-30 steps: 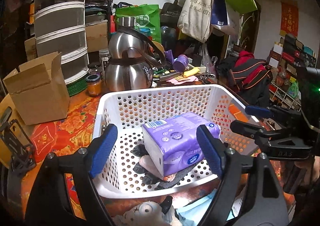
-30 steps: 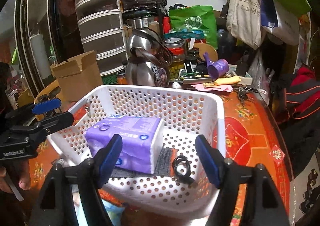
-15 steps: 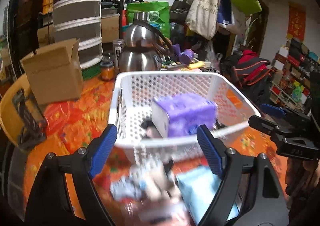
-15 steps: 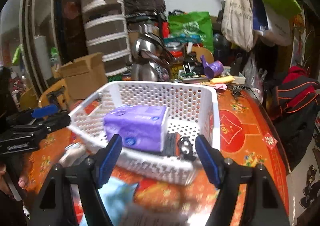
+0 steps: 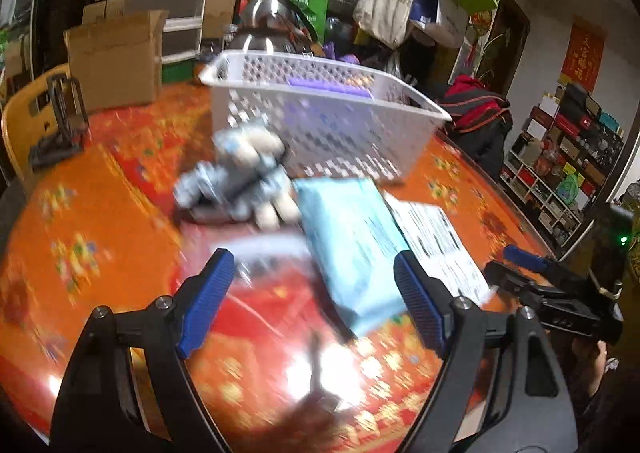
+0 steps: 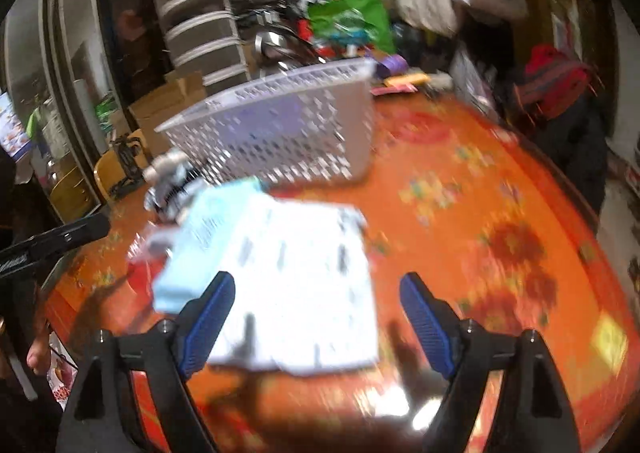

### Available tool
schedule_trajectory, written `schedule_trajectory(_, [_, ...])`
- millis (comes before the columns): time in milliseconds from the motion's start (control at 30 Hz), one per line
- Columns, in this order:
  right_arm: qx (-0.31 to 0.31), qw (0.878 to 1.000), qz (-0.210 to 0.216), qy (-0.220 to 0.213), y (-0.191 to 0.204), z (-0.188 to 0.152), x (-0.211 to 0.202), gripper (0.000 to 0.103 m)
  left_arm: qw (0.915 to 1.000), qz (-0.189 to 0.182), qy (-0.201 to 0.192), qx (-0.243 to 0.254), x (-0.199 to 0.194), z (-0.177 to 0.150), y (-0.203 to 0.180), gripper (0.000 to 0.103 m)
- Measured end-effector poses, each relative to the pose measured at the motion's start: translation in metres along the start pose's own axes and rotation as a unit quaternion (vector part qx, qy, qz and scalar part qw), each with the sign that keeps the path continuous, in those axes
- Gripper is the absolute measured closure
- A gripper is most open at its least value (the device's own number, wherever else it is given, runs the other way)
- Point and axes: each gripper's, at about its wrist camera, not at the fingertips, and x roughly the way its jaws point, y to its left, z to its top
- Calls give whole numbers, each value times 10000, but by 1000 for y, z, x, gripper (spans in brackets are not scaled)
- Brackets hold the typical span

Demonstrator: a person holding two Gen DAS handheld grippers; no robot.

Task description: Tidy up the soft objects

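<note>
While both the left gripper (image 5: 314, 291) and the right gripper (image 6: 318, 317) hung spread wide and empty above the orange table (image 5: 100, 213), a grey plush toy (image 5: 240, 181) and a light-blue pack (image 5: 352, 241) lay near the white basket (image 5: 320, 125).

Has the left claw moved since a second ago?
Yes. The left claw has pulled back from the white basket, now above the blue pack.

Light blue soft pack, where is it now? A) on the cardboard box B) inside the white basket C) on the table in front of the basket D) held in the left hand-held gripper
C: the light blue pack lies on the table outside the white basket; the left hand-held gripper is open and empty.
</note>
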Motion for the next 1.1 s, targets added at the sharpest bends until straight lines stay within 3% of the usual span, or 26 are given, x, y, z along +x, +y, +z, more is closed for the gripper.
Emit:
schedule_trajectory(300, [-55,9996,264,-25,-19,-24,-15,20,9994,-260,205,75,15,-37,-63,23])
schedule_trajectory(500, [-180,9982,561,124,-23,-20,-3,37,9988,-206,380,229,38,-48,-96,26])
schedule_trajectory(733, [-85,9971,723,208,-27,-23,10,41,9982,-244,470,263,59,-52,-100,35])
schedule_trajectory(933, [-147,9960,862,165,-21,-25,14,44,9975,-491,402,301,66,-54,-101,40])
schedule_trajectory(1000, [-210,9961,846,141,-19,-26,14,45,9976,-455,348,382,67,-56,-103,51])
schedule_trajectory(1100, [-182,9951,968,128,-20,-27,14,52,9956,-727,466,355,72,-58,-104,64])
